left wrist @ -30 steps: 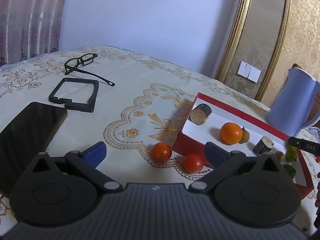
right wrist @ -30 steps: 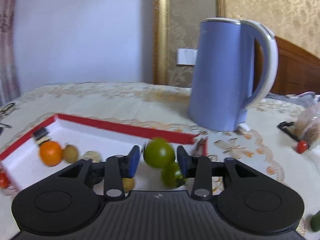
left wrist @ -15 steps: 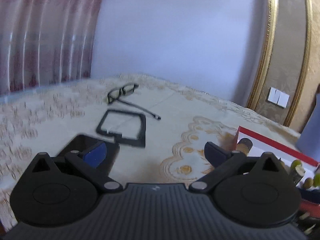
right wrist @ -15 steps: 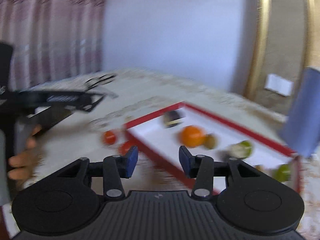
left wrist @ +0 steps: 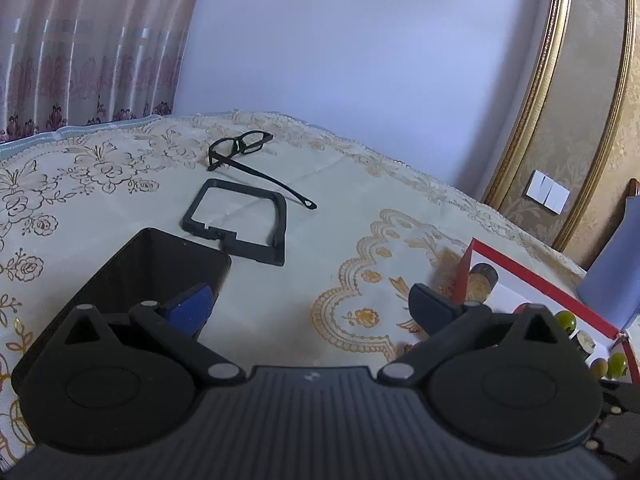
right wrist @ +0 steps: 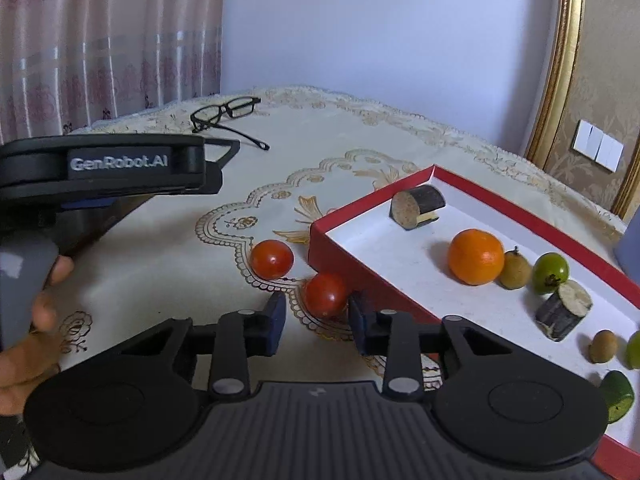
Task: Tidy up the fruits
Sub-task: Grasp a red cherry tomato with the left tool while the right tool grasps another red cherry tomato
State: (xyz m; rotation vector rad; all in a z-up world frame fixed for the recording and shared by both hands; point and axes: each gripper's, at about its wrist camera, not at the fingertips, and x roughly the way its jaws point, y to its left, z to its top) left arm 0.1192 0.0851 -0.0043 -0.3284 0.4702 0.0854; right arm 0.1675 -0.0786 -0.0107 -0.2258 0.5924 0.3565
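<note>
Tomatoes: two red ones lie on the tablecloth (right wrist: 168, 248), outside the box; the nearer tomato (right wrist: 325, 294) sits just beside the red wall of the box (right wrist: 348, 264), the farther tomato (right wrist: 272, 259) a little apart from it
Right gripper (right wrist: 317, 322): a second ago it held a green fruit over the box; now that fruit is gone from it and the gripper has swung across to the nearer tomato; its jaws have just been closing and stand narrow, one each side of the tomato; a small gap shows at the left pad, so no squeeze yet as far as I can judge
Left gripper (left wrist: 310, 308): jaws wide, nothing between them; it has turned away from the fruit toward the phone (left wrist: 132, 276) and the glasses (left wrist: 244, 150); a hand (right wrist: 38, 312) grips its handle
Box contents: an orange (right wrist: 475, 256), green fruit (right wrist: 551, 267), small brownish fruits and two dark cut stubs rest on the white floor
Meaning for the task: one green fruit appears delivered; the two tomatoes remain to be brought in; the nearer one looks to be next
Risk: that tomato lies close against the box wall; the right-hand pad has little room there
</note>
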